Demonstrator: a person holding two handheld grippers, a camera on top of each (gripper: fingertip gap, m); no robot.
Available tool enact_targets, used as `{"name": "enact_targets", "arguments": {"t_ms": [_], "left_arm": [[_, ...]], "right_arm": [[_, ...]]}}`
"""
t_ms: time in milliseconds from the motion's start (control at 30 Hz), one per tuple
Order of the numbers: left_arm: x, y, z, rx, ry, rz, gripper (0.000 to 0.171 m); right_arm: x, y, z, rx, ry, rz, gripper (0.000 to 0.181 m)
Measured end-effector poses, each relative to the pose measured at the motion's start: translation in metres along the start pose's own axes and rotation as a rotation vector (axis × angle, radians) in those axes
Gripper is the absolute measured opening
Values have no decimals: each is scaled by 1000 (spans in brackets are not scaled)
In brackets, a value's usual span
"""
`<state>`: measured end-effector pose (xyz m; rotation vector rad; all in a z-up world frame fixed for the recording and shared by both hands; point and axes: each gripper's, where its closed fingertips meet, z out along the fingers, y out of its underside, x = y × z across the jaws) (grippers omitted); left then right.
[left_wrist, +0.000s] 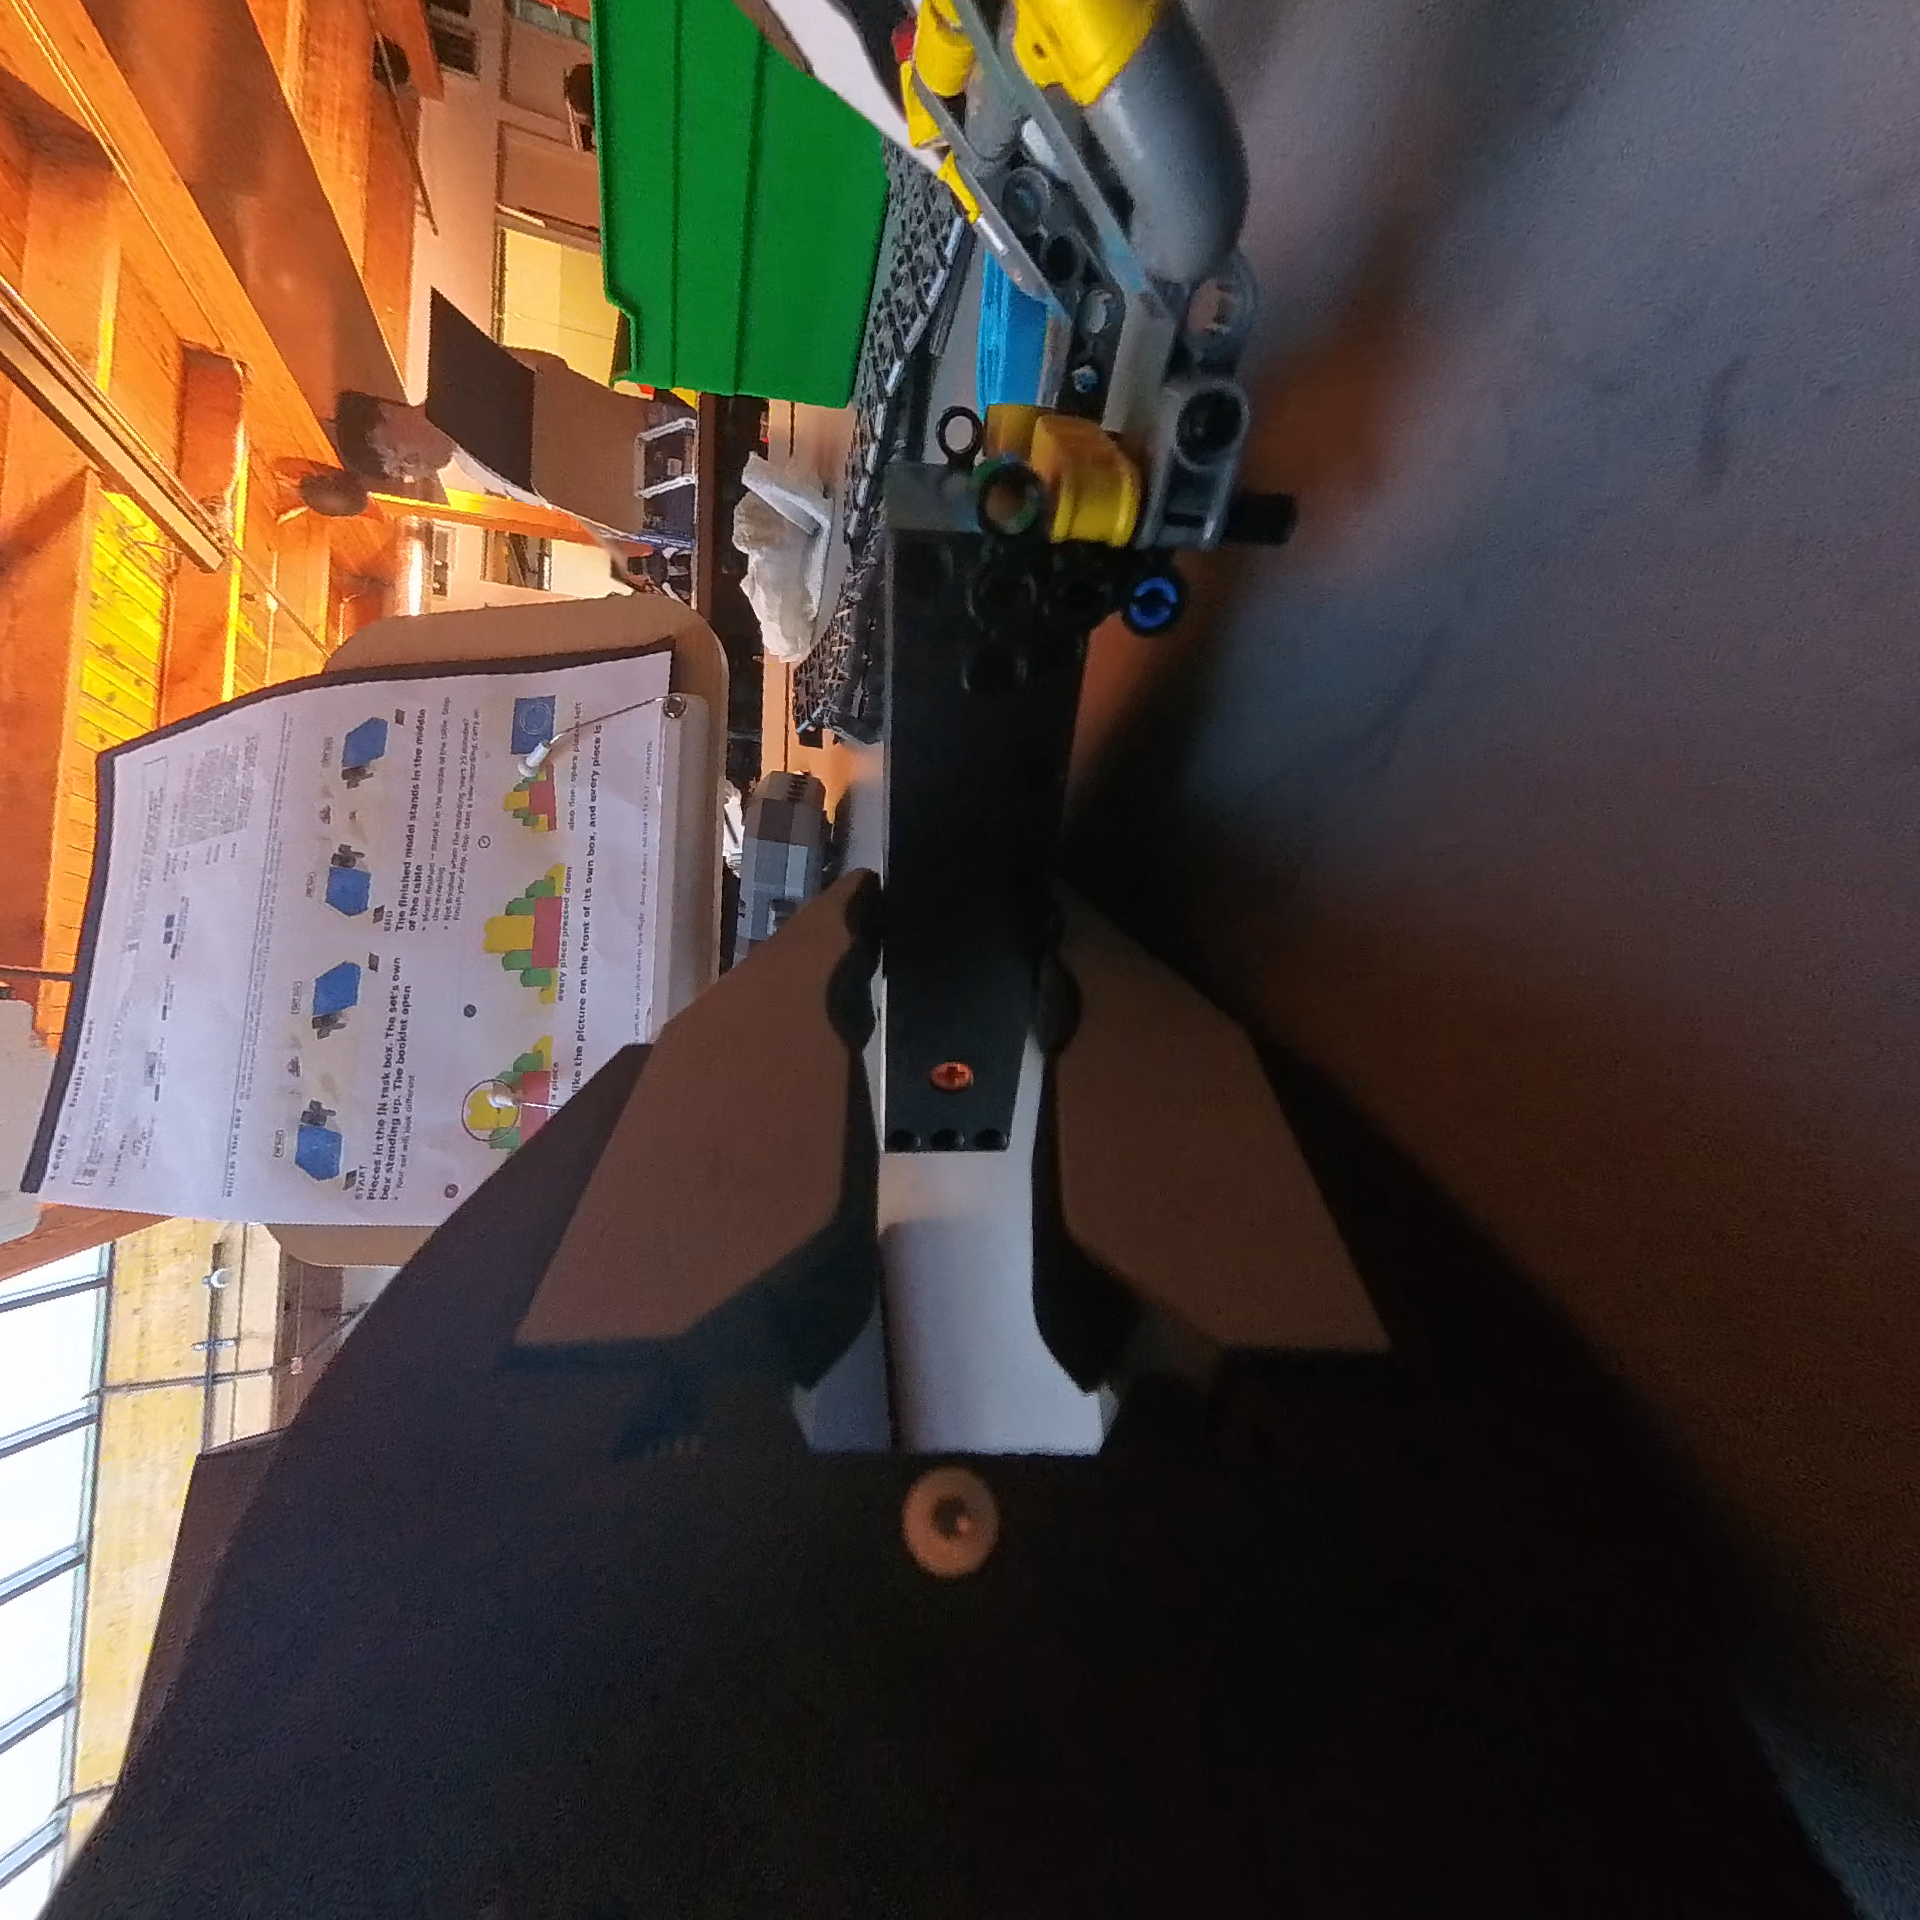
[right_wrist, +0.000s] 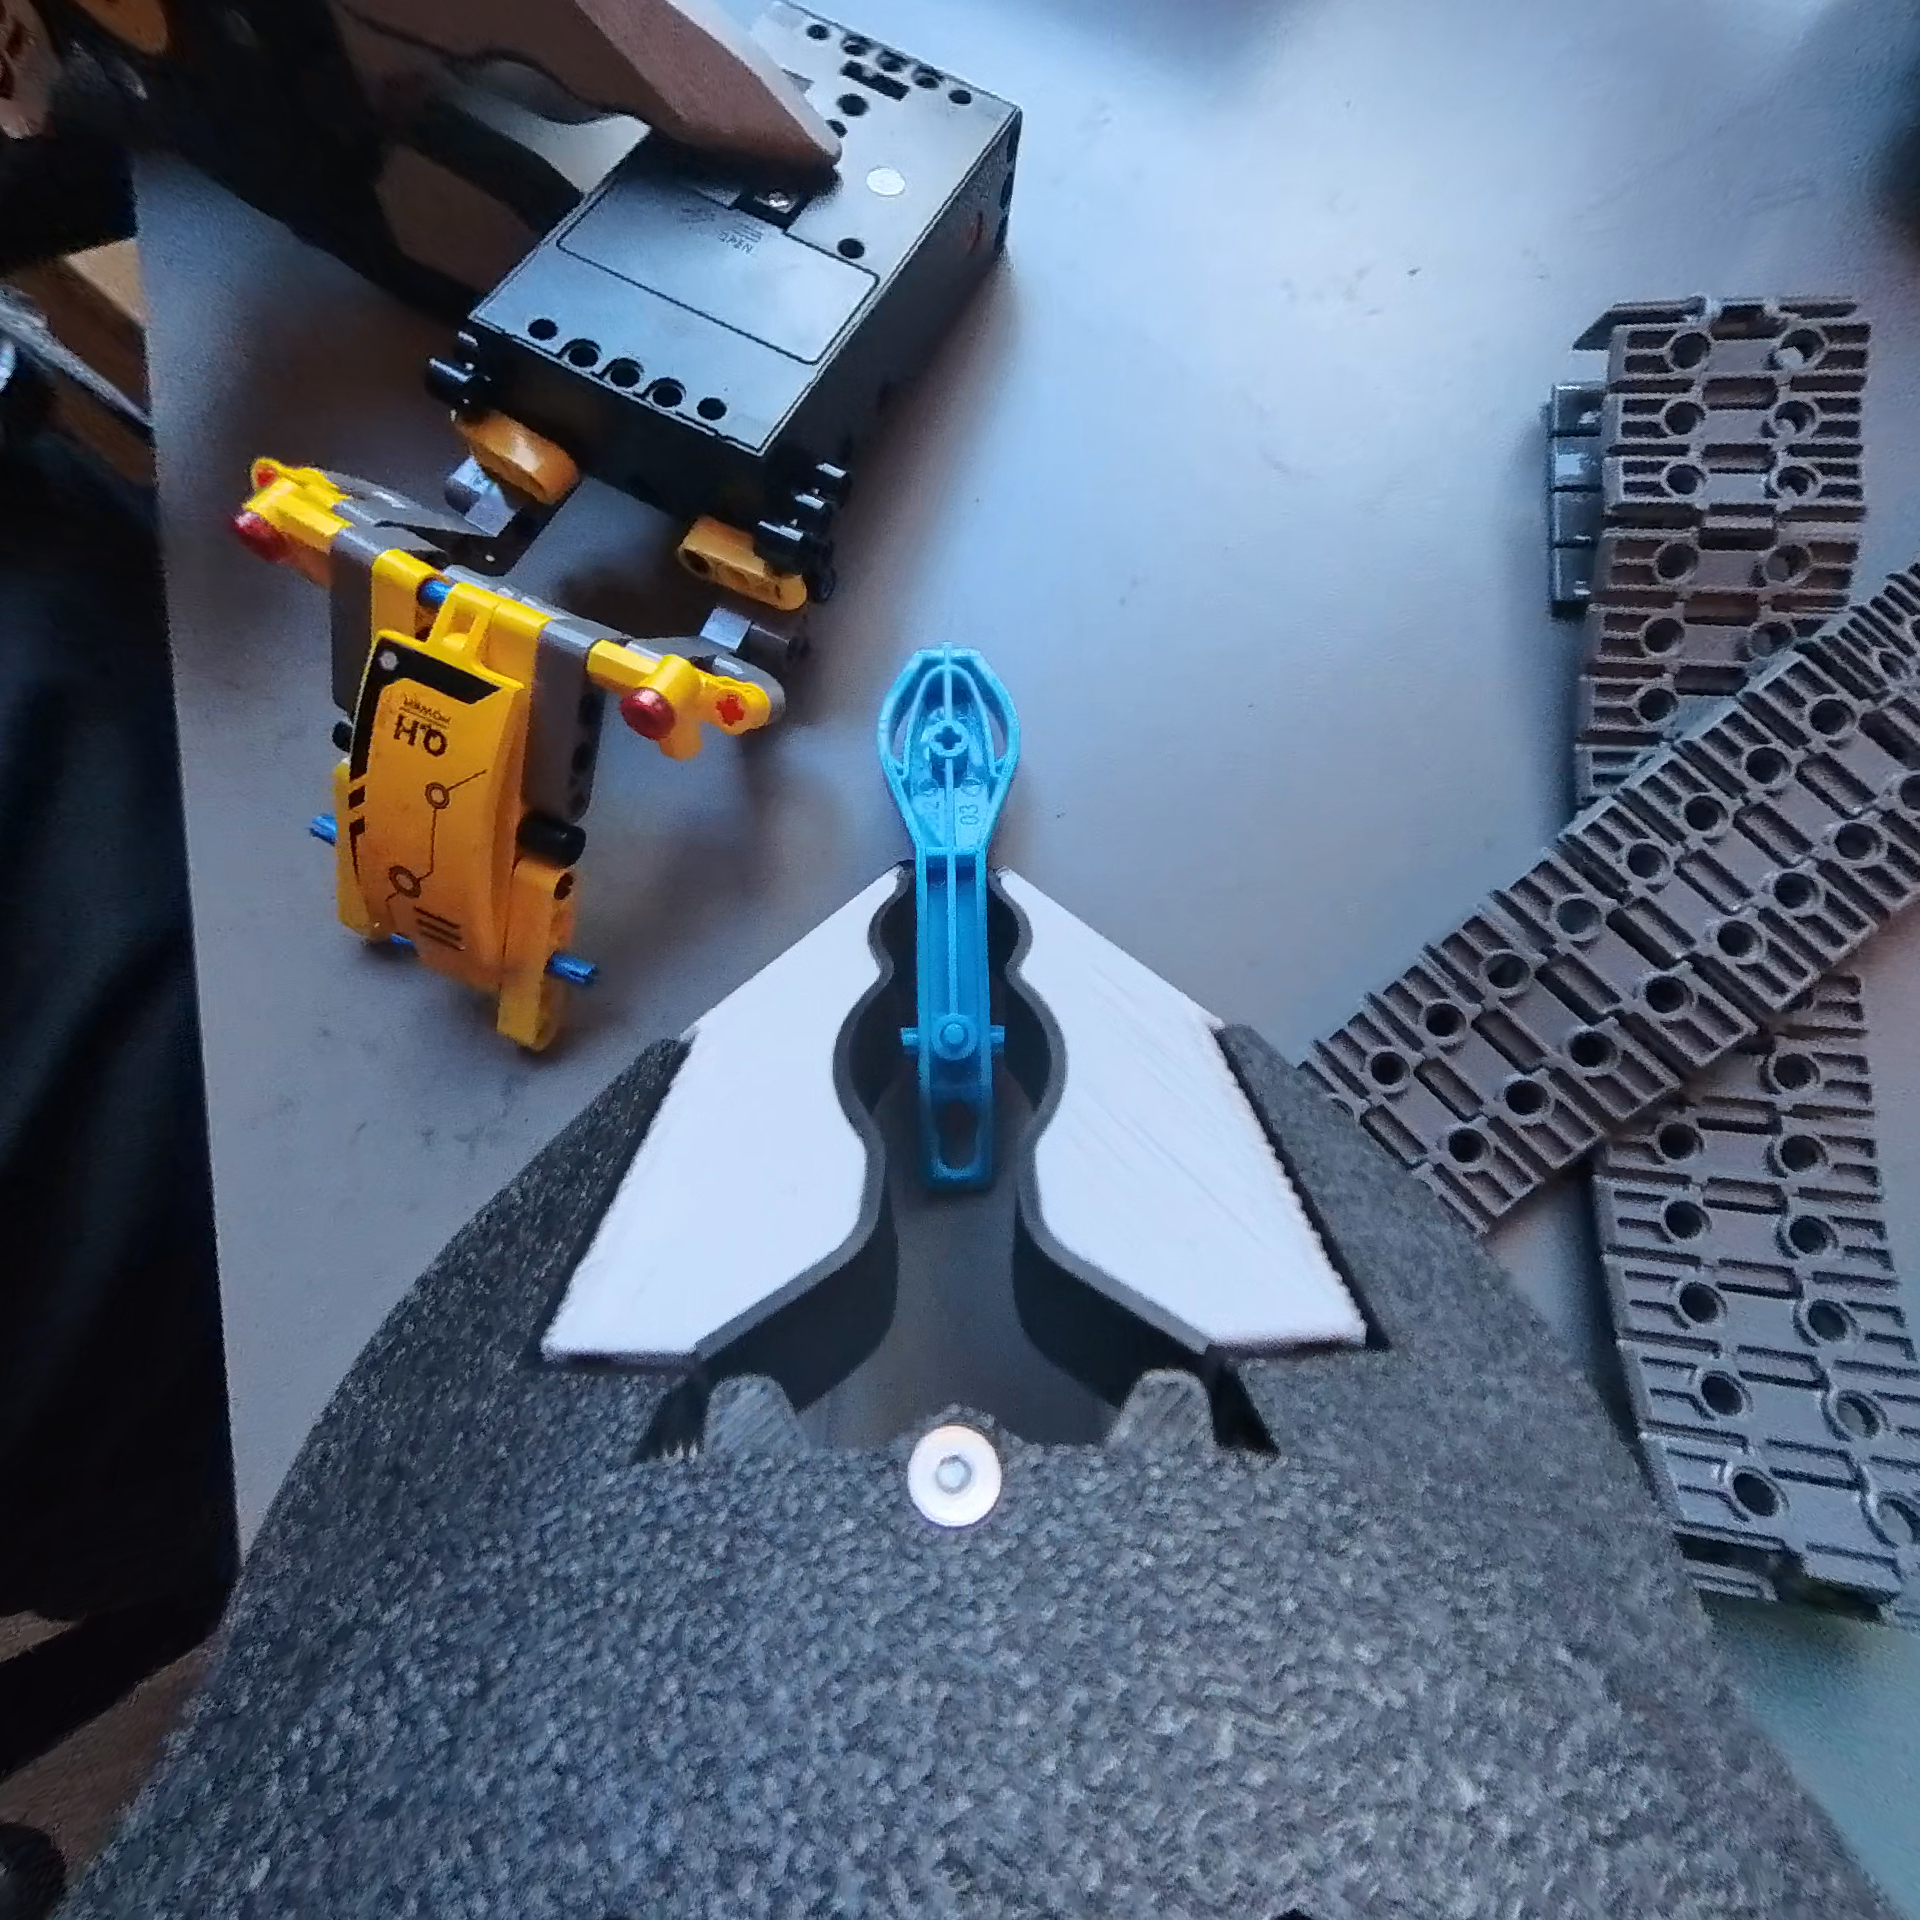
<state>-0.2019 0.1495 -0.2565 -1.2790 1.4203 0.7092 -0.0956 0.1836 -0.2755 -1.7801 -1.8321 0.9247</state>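
My left gripper (left_wrist: 961, 920) is shut on a black box-shaped building block (left_wrist: 977, 831) with pin holes, holding it by its near end. The same block (right_wrist: 727, 301) lies at the top of the right wrist view, with one left finger (right_wrist: 717, 104) pressed on its top face. A yellow and grey toy assembly (right_wrist: 447, 790) lies on the table at the block's far end and seems joined to it by grey links; it also shows in the left wrist view (left_wrist: 1081, 488). My right gripper (right_wrist: 951, 883) is shut on a slim blue plastic piece (right_wrist: 948, 790) that points forward above the grey table (right_wrist: 1247, 416).
Several grey linked track strips (right_wrist: 1714, 935) lie crossed on the right of the table. A green bin (left_wrist: 748, 208) and a printed instruction sheet (left_wrist: 364, 935) on a stand are beyond the block. A crumpled clear bag (left_wrist: 779, 561) lies near more tracks (left_wrist: 883, 416).
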Motion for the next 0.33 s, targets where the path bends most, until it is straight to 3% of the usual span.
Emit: {"name": "enact_targets", "arguments": {"t_ms": [333], "left_arm": [[-2,9,-5,-13,1,16,26]], "right_arm": [[7,-3,-3,36,105,-42,23]]}}
